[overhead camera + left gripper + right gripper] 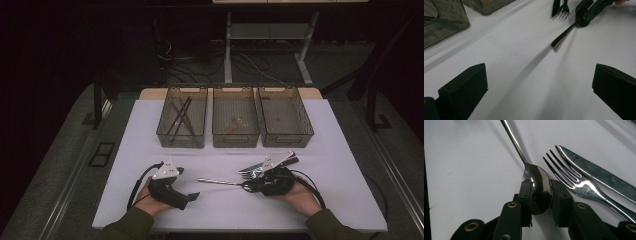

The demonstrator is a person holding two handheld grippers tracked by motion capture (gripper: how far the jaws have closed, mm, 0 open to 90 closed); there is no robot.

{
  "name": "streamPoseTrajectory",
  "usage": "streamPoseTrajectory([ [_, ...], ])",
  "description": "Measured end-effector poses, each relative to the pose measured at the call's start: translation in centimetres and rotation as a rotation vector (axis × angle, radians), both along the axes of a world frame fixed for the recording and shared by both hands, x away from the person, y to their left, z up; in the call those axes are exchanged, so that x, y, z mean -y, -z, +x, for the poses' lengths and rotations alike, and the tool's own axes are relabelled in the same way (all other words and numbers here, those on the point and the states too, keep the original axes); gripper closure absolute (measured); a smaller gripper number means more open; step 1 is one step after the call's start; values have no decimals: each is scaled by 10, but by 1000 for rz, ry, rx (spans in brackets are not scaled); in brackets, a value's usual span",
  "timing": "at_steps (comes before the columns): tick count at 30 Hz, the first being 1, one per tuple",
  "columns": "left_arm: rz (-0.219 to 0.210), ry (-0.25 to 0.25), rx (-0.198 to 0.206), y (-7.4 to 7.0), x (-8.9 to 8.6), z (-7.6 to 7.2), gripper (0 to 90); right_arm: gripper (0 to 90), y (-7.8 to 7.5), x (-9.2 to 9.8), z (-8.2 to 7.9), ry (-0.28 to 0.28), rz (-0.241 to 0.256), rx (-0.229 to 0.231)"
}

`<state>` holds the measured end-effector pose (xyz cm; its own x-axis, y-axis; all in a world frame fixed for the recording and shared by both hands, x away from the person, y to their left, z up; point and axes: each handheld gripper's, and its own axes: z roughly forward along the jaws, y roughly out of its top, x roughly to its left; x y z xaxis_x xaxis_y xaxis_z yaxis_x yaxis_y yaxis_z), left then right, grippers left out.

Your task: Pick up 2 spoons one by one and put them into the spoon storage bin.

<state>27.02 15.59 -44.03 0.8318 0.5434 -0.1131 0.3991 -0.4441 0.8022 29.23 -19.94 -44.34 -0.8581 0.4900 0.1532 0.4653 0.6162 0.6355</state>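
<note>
1. Right tongs (540,195): closed on the bowl of the spoon (537,190), low in the frame's centre; the handle runs to the upper left.
2. Handling, as judged: the spoon is light, stiff and slippery; a grip on the curved bowl may let it pivot.
3. Left tongs (539,85): wide open, empty, over bare tabletop (524,62).
4. The right gripper view shows the fork (574,182) and knife (599,173) just beside the spoon.
5. The high view adds three trays (235,117) at upper centre.
</note>
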Motion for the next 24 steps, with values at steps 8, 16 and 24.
streamPoseTrajectory([
  [8,-1,1,1,0,0,0,0,825,-2,4,-1,-23,26,-6],
  [16,-1,2,1,0,0,0,0,862,-1,0,-6,-60,15,-17],
  [24,-2,2,1,0,0,0,0,867,-1,0,-7,-49,18,-14],
])
